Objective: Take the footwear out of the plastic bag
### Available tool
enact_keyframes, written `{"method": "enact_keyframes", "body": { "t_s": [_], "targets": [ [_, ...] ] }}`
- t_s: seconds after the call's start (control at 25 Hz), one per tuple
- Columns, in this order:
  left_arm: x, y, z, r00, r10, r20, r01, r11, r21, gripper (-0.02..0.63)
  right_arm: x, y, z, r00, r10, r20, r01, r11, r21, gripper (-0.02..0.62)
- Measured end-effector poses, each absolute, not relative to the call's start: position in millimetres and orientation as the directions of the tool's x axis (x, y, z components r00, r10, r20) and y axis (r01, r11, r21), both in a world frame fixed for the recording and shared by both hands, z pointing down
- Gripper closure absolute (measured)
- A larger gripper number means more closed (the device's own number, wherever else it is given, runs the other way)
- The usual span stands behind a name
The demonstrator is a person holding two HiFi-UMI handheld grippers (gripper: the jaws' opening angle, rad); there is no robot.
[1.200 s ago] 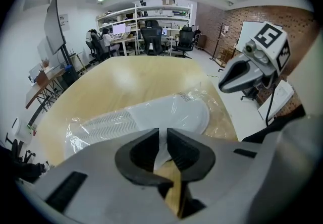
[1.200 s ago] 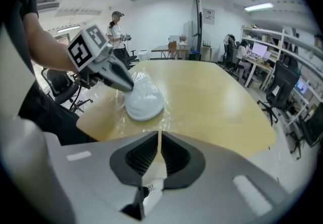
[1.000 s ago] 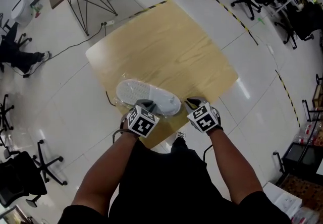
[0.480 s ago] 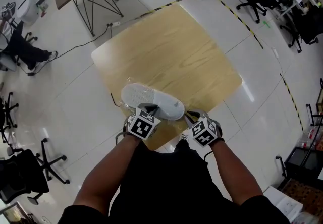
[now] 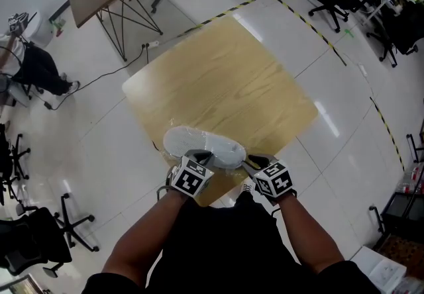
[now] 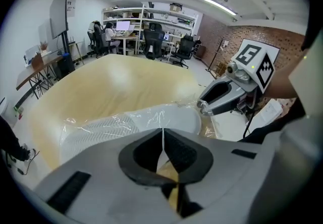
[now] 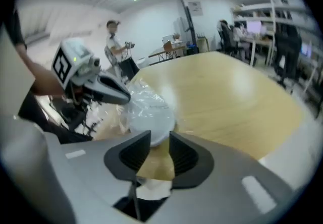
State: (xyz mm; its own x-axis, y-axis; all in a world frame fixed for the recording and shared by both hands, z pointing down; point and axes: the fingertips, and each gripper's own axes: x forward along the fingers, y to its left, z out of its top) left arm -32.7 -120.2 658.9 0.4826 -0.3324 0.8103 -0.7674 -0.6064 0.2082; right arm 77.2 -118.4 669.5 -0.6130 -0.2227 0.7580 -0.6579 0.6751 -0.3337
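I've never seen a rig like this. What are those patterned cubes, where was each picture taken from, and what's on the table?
No robot here: a person holds a two-jaw gripper in each hand, and the patterned cubes are part of them. One picture comes from a camera on the person's head, looking down; the other two come from cameras riding on each gripper. On the light wooden table lies a white mesh shoe inside a clear plastic bag. The left gripper is closing its jaws on a fold of the bag; the right gripper is opening its jaws, with nothing gripped, beside the shoe's end.
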Motion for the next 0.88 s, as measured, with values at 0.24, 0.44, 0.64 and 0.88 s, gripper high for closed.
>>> {"method": "enact_keyframes", "body": {
  "t_s": [0.24,0.44,0.64,0.88],
  "targets": [
    [-29.3,-118.1,658.9,0.485,-0.339,0.806,-0.756,-0.627,0.191,0.589,76.4,-123.4,683.4,-0.692,-0.242,0.68,-0.716,0.347,-0.606,0.442],
    [-32.4,-117.3,662.5,0.451,-0.348,0.822,-0.754,-0.642,0.142,0.589,71.8,-127.5,676.8,-0.749,-0.234,0.62,-0.662,0.297,-0.688,0.522],
    [-37.0,-112.7,669.4,0.433,-0.351,0.83,-0.739,-0.665,0.105,0.591,100.0,-135.3,658.2,-0.777,-0.267,0.57,-0.629,0.299,-0.718,0.558],
    [-38.7,-118.0,668.3,0.413,-0.357,0.837,-0.733,-0.677,0.073,0.591,137.5,-138.2,655.4,-0.761,-0.294,0.579,-0.647,0.269,-0.714,0.56]
  ]
}}
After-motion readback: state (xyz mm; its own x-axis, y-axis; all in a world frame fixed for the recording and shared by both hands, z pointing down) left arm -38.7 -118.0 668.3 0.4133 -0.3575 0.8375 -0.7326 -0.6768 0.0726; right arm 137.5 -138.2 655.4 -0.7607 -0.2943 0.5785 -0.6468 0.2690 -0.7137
